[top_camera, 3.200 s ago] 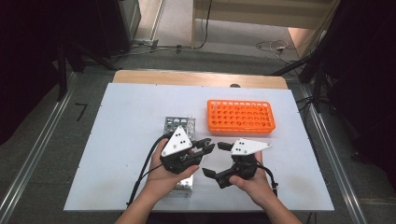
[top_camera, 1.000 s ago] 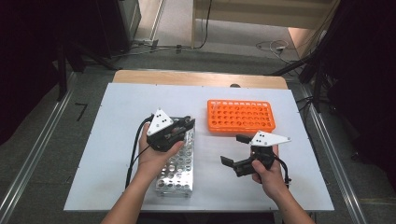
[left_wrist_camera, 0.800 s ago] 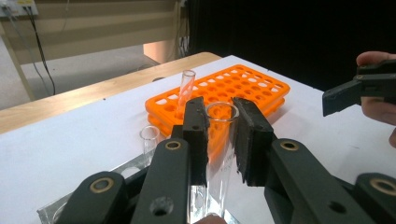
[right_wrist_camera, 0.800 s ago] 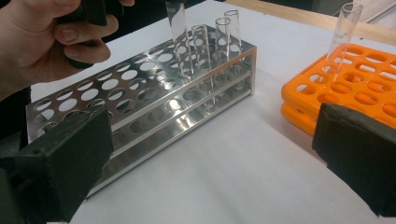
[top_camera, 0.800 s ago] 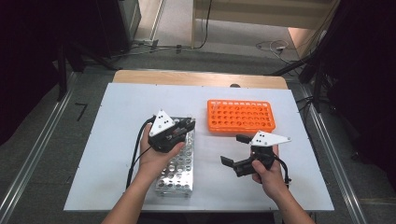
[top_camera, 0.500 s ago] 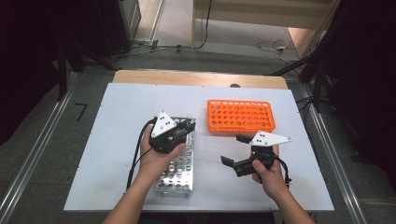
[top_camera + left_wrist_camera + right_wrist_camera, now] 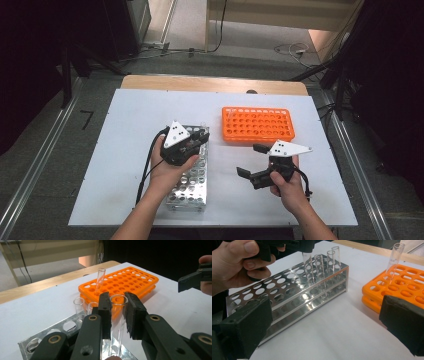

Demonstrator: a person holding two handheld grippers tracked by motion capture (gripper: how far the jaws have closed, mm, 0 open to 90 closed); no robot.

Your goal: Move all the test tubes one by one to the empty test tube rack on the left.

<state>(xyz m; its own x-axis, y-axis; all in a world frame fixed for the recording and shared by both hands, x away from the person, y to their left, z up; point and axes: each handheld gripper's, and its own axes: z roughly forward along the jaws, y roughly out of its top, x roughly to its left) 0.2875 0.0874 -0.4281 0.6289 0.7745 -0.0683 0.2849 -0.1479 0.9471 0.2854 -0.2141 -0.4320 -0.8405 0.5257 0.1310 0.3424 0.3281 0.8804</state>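
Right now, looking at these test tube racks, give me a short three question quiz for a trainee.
1. True or false: the left gripper is shut on a glass tube.
2. Which rack does that tube stand in? A) the metal rack B) the orange rack
3. How many tubes stand in the orange rack?

Key:
1. True; the pads press both its sides.
2. A.
3. One, leaning at a corner hole. The right gripper is open beside the racks, holding nothing.
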